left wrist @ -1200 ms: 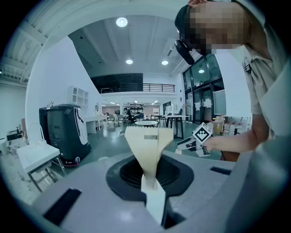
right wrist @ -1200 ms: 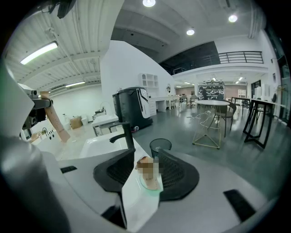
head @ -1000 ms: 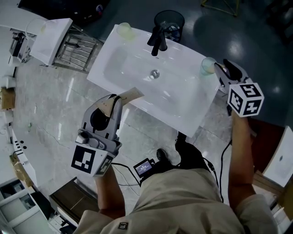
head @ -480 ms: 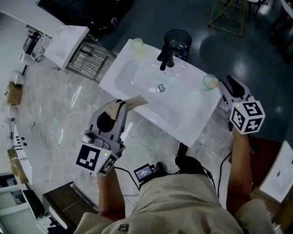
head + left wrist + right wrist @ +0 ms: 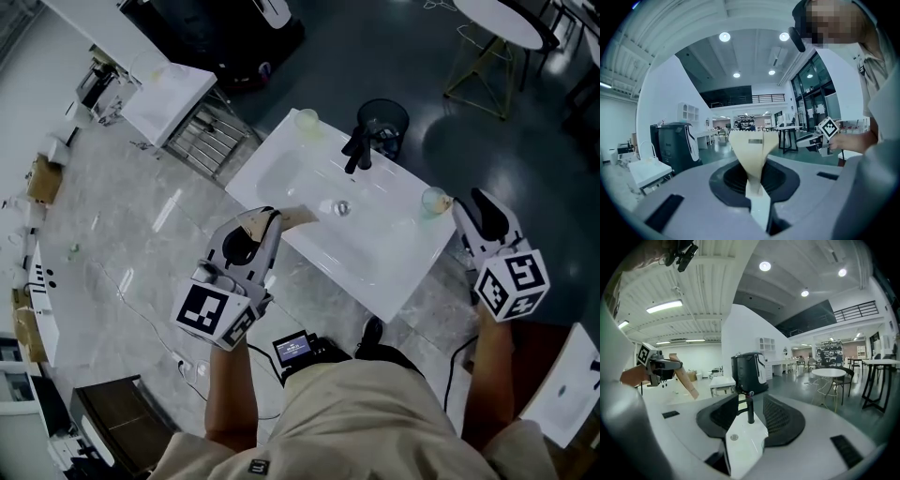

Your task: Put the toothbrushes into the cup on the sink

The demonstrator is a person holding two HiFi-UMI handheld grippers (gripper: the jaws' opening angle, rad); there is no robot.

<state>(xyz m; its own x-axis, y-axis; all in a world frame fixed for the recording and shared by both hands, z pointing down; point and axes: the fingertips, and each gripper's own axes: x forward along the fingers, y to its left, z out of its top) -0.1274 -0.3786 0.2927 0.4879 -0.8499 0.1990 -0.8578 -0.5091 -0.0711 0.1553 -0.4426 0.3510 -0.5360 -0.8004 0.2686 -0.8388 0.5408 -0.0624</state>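
Two risks: released this high above the sink (image 5: 291, 178), either item could miss the cup (image 5: 433, 200) on the sink's right corner. The left claw (image 5: 272, 217), near level over the sink's front edge, pinches a beige pack (image 5: 294, 217); the right claw (image 5: 472, 208), beside that corner, grips a thin dark stick (image 5: 750, 408), probably a toothbrush.

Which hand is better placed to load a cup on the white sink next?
Left, I think. The left gripper is shut on a flat beige strip reaching over the white sink's front edge. The right gripper sits beside a pale green cup, but whether it holds anything is unclear.
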